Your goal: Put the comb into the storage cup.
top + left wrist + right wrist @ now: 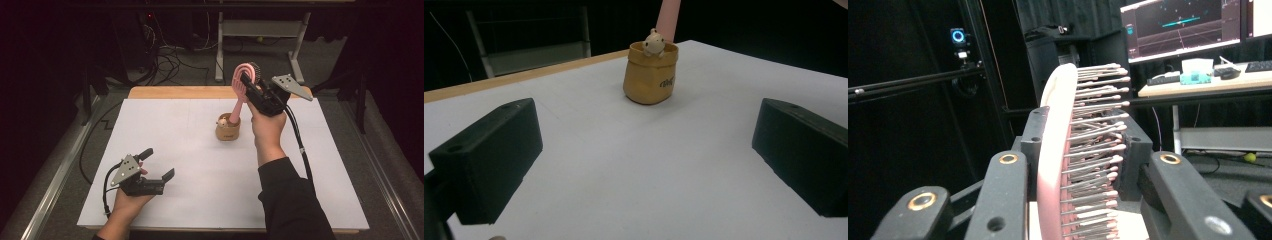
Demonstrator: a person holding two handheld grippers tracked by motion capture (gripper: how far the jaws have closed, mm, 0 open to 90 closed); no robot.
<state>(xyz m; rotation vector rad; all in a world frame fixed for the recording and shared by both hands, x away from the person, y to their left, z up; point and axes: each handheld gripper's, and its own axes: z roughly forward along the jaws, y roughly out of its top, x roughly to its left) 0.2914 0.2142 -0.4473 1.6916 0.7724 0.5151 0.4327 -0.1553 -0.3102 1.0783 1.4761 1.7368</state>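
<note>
hairbrush point(243, 85) handle end hidden inside pouch point(228, 131), brush head cut off by left gripper view's top edge

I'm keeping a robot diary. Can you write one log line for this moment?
right gripper: shut on brush | brush handle in cup | left gripper: open, holds nothing | cup upright on table

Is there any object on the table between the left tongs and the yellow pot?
No. In the left gripper view, bare white table runs from the open left tongs to the yellow pot.

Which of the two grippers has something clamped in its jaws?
The right gripper, shut on the pink hairbrush above the holder; the left gripper rests open, holding nothing.
</note>
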